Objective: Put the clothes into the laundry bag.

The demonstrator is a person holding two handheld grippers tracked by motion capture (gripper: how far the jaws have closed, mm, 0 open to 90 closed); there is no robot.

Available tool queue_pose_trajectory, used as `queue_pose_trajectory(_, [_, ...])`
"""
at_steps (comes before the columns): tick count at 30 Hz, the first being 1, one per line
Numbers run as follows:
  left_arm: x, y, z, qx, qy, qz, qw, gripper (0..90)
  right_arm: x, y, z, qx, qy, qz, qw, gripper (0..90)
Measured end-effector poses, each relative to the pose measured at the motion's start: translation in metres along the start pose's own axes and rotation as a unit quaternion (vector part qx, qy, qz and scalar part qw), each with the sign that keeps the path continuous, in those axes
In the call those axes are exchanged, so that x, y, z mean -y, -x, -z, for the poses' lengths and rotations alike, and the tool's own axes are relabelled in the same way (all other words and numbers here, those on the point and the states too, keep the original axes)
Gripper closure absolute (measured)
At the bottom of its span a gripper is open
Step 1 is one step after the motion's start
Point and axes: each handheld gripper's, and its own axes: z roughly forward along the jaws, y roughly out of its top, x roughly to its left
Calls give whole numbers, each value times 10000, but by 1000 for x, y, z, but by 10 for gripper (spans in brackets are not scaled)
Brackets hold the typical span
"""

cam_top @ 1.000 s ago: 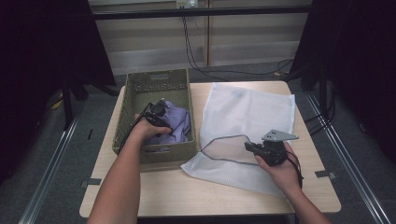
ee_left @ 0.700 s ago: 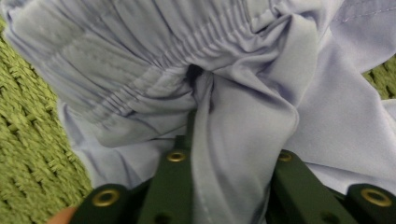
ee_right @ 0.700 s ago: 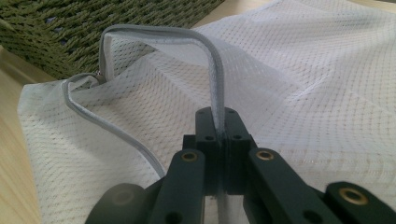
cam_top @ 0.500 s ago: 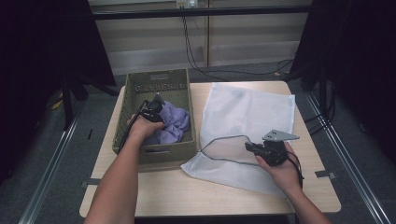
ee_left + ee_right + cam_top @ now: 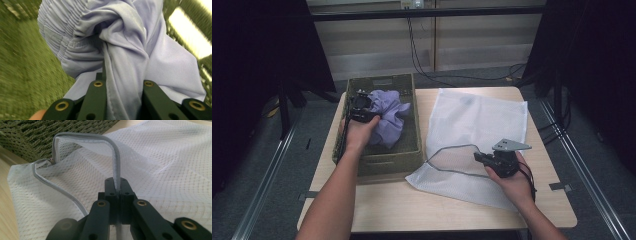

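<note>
A crumpled lilac garment [image 5: 388,119] hangs in the green woven basket [image 5: 384,163] at the table's left, lifted off the basket floor. My left gripper [image 5: 362,106] is shut on a fold of the lilac garment [image 5: 130,57], its jaws clamped on the cloth. A white mesh laundry bag [image 5: 482,120] lies flat to the right of the basket, its grey-trimmed mouth [image 5: 452,160] held open toward the basket. My right gripper [image 5: 479,159] is shut on the bag's grey rim [image 5: 115,167], raising it above the lower rim [image 5: 56,187].
The basket wall [image 5: 50,135] stands just beyond the bag's mouth. Bare wooden table [image 5: 412,205] runs along the front edge. Black cables [image 5: 422,55] hang behind the table, and metal floor rails [image 5: 267,175] flank it.
My left gripper has risen and moved toward the basket's far end, pulling the lilac garment up with it. The right gripper has kept the bag's rim where it was.
</note>
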Motion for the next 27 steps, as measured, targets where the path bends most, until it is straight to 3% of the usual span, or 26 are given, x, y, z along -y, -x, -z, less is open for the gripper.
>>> queue_pose_trajectory(2, [-1,0,8,-92,302,3,9995,825,0,-1,-1,-7,-15,13,10000,885])
queue_pose_trajectory(4, [-4,2,22,-104,762,57,9970,825,0,-1,-1,-16,-25,39,10000,885])
queue_pose_trajectory(6, [-5,3,25,-106,890,88,9959,825,0,-1,-1,-15,-31,9,10000,885])
queue_pose_trajectory(12, [-7,10,50,-6,1628,109,9866,823,1,0,-2,-10,-18,12,10000,885])
queue_pose_trajectory(15, [-7,14,64,43,1917,-19,9814,822,2,1,-3,-17,-27,7,10000,886])
queue_pose_trajectory(16, [-7,14,64,43,1917,-19,9814,823,2,1,-3,-17,-27,7,10000,886])
queue_pose_trajectory(23, [-7,28,96,312,2319,-99,9722,823,2,0,-6,-1,-63,-36,10000,885])
queue_pose_trajectory(24, [-7,28,96,312,2319,-99,9722,823,2,0,-6,-1,-63,-36,10000,885])
queue_pose_trajectory(27, [-5,37,109,481,2410,-179,9692,822,3,0,-8,-6,-90,-6,10000,886])
